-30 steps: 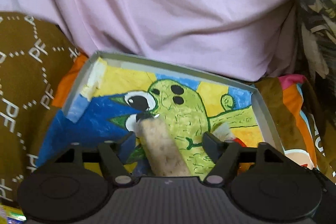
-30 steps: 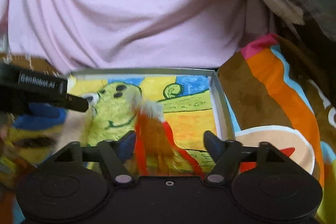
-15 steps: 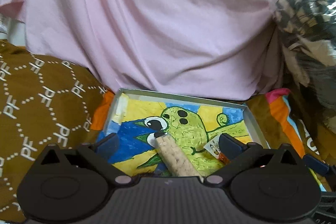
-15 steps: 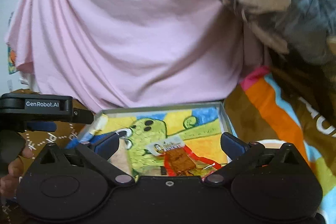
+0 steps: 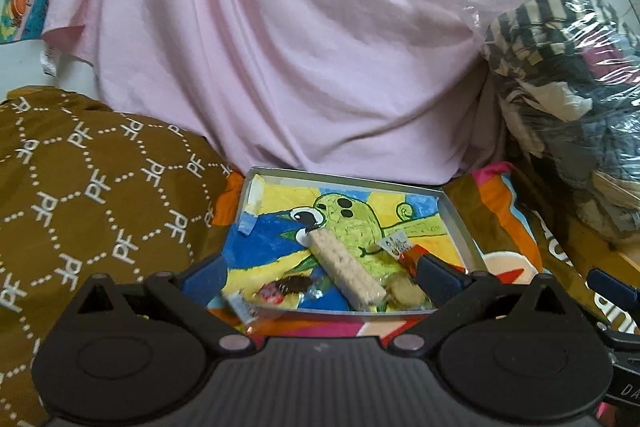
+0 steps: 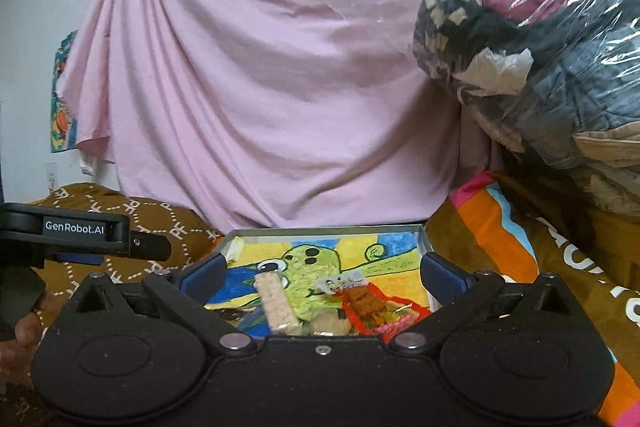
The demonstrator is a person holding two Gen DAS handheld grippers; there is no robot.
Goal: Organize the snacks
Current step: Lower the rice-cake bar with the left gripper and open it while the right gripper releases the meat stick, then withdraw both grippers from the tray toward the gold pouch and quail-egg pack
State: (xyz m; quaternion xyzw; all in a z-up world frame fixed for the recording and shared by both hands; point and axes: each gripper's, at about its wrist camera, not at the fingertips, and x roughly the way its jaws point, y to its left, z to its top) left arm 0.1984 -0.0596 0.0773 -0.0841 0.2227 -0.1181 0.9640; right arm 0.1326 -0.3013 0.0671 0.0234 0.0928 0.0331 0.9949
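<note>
A shallow tin tray (image 5: 454, 213) (image 6: 425, 242) with a painted green cartoon creature lies on the bedding. In it rest a long pale wafer bar (image 5: 347, 269) (image 6: 277, 301), a red-wrapped brown snack (image 5: 404, 247) (image 6: 366, 301), a round pale biscuit (image 5: 406, 291) (image 6: 328, 325) and small wrapped sweets (image 5: 282, 287). My left gripper (image 5: 326, 271) is open, drawn back in front of the tray, with nothing held. My right gripper (image 6: 323, 269) is also open and empty, set back from the tray. The left gripper's body (image 6: 86, 233) shows at the left of the right wrist view.
A pink sheet (image 5: 280, 47) hangs behind the tray. A brown patterned cushion (image 5: 92, 195) lies to the left. Orange and brown striped bedding (image 6: 520, 247) lies to the right, with a clear plastic bag of clothes (image 6: 540, 67) above it.
Both grippers let go of their snacks, opened wide and pulled back and up from the tray. The wafer bar and the red-wrapped snack now lie in the tray.
</note>
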